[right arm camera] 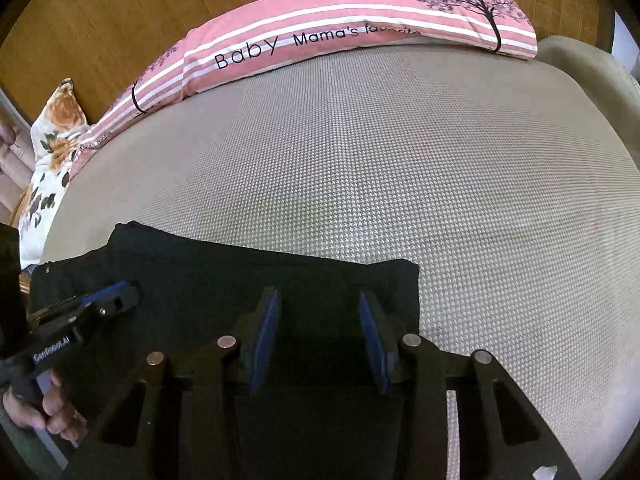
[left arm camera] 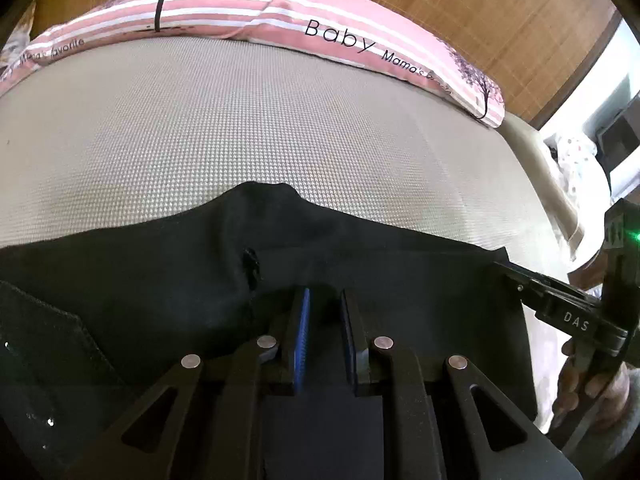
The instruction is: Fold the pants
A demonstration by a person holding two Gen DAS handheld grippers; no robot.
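Fingers of the left gripper [left arm camera: 325,300], blue-padded, stand with a narrow gap over black cloth, nothing visibly pinched between them. Those of the right gripper [right arm camera: 318,304] are spread wide above the same cloth, holding nothing. Under both lie the black fabric pants [right arm camera: 224,280], folded into a flat band on the near part of the bed's grey-beige woven mattress cover [right arm camera: 400,160], long axis running left to right across both views. Their far edge is mostly straight with one raised hump [left arm camera: 264,190]; the right end is squared off [right arm camera: 412,276]. A dark crease with a small hole-like spot [left arm camera: 251,260] marks the middle. Beyond, pink striped pillows printed "Baby" [left arm camera: 280,16] line the wooden headboard [left arm camera: 480,8].
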